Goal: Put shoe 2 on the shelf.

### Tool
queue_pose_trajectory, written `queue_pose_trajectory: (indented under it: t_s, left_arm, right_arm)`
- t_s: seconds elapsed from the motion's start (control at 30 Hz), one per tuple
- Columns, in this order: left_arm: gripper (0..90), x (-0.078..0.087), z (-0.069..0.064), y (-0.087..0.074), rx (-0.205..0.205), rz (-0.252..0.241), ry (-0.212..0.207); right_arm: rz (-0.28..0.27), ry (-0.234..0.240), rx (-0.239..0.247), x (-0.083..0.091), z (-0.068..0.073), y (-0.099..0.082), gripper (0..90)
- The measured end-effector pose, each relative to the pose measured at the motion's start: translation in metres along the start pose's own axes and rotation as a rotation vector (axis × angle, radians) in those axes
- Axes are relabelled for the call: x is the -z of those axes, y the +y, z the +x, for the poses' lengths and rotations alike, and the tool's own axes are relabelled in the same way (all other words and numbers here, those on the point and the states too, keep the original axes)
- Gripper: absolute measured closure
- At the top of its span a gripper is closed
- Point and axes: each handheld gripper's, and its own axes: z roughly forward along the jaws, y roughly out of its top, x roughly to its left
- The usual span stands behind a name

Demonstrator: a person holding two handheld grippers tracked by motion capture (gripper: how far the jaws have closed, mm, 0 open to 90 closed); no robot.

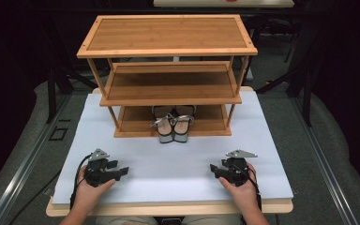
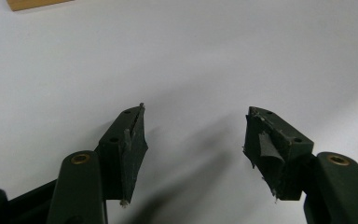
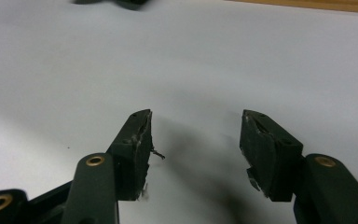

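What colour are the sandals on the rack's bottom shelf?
Grey sandals with silvery straps, dark insoles; clearest in the high view.

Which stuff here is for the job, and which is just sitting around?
For the job:
- pair of sandals on the rack's bottom shelf
- wooden shoe rack
- left gripper, open, holding nothing
- right gripper, open, holding nothing

Just there:
- white tabletop
- dark frame legs behind the table

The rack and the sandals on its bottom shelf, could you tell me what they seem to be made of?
The rack looks like bamboo or light wood: warm tan, fine grain, matte sheen. The sandals seem leather or synthetic, with grey soles and silvery straps; too small to tell.
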Motion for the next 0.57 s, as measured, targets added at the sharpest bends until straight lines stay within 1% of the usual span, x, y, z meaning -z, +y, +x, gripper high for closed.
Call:
queue_pose_trajectory:
  t_s: [0.07,0.1,0.17,0.3,0.53,0.57]
  left_arm:
    - [38.2,0.0000,-0.0006,0.0003,-0.007,-0.003,0.002]
    - [38.0,0.0002,-0.0006,0.0004,-0.014,-0.001,0.004]
    - [37.9,0.0003,-0.0013,0.0007,-0.014,-0.002,0.004]
    - [37.5,0.0000,-0.0017,0.0009,-0.027,0.001,0.010]
    - [37.1,0.0008,-0.0014,0.0006,-0.021,-0.004,0.014]
    - [37.0,0.0011,-0.0010,0.0008,-0.022,0.002,0.011]
  right_arm:
    - [0.002,0.008,-0.001,-0.0006,0.0004,-0.0002,43.3]
    - [0.003,0.009,0.001,-0.0008,0.0006,-0.0003,43.2]
    - [0.002,0.008,0.011,-0.0012,0.0007,-0.0003,43.1]
    - [0.000,0.008,0.009,-0.0015,0.0018,0.0003,42.9]
    - [-0.003,0.003,0.008,-0.0007,0.0017,0.0003,42.6]
    - [-0.004,0.005,0.007,-0.0009,0.0015,0.0002,42.6]
